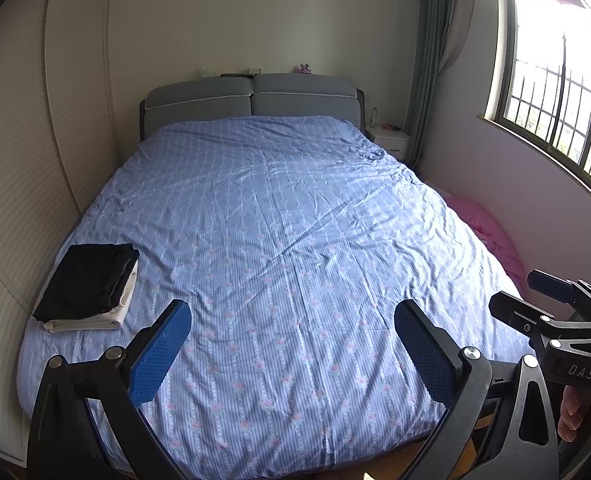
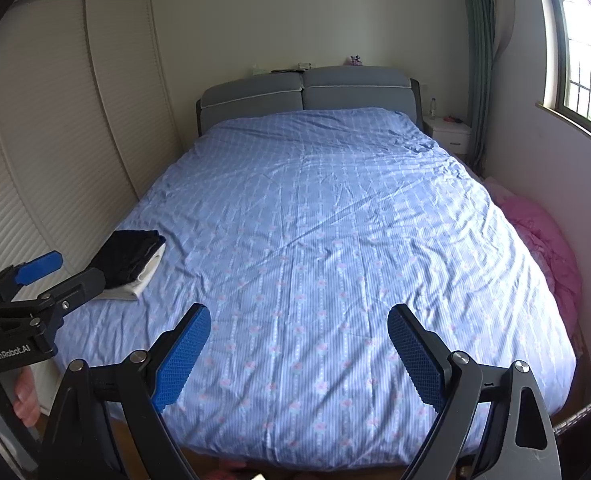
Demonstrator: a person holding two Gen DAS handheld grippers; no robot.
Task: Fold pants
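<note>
Folded black pants [image 1: 91,278] lie on top of a folded white garment [image 1: 95,320] at the left edge of the bed [image 1: 279,240]; the stack also shows in the right wrist view [image 2: 131,258]. My left gripper [image 1: 291,312] is open and empty, held above the foot of the bed. My right gripper [image 2: 299,316] is open and empty, beside it to the right. Each gripper shows in the other's view: the left gripper [image 2: 69,274] and the right gripper [image 1: 515,292].
The bed has a blue patterned cover and a grey headboard [image 1: 251,100]. A wardrobe [image 1: 23,160] stands along the left. A white nightstand [image 1: 389,140] sits at the far right. A pink bundle [image 2: 547,240] lies between bed and window wall.
</note>
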